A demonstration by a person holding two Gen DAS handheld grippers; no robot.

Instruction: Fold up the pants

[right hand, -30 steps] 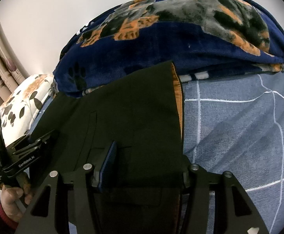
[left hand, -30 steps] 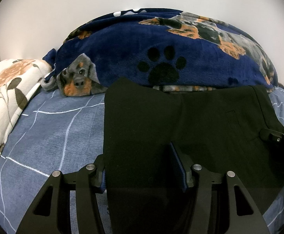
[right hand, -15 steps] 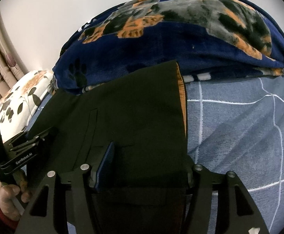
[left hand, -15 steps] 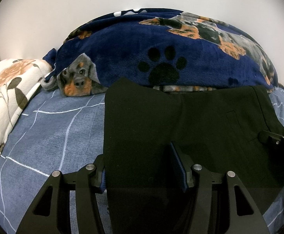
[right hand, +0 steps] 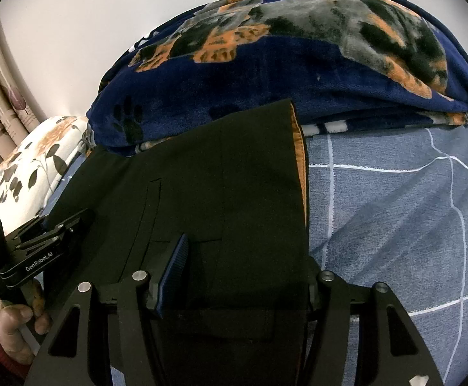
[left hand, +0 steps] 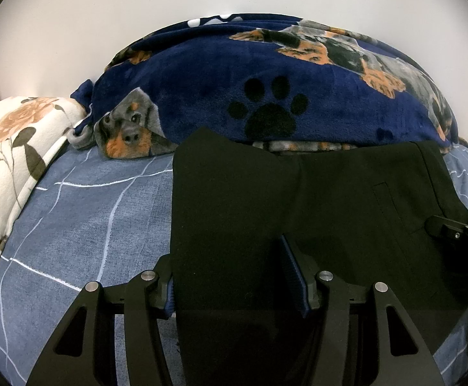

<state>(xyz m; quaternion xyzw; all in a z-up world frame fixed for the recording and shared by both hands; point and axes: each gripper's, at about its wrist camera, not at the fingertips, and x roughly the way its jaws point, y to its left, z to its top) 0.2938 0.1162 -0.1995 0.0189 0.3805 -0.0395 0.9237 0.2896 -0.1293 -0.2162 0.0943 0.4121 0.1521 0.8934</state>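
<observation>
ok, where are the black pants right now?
The black pants lie flat on the blue grid bedsheet, far edge against the navy dog-print blanket. Left gripper straddles their left edge, right gripper their right.

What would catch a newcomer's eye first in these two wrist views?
The black pants fill the middle, lying flat on the blue checked bedsheet, their near edge between the jaws of both the left gripper and the right gripper. Behind them is a heaped navy blanket printed with dogs and paw marks, and a floral pillow lies at far left.
</observation>
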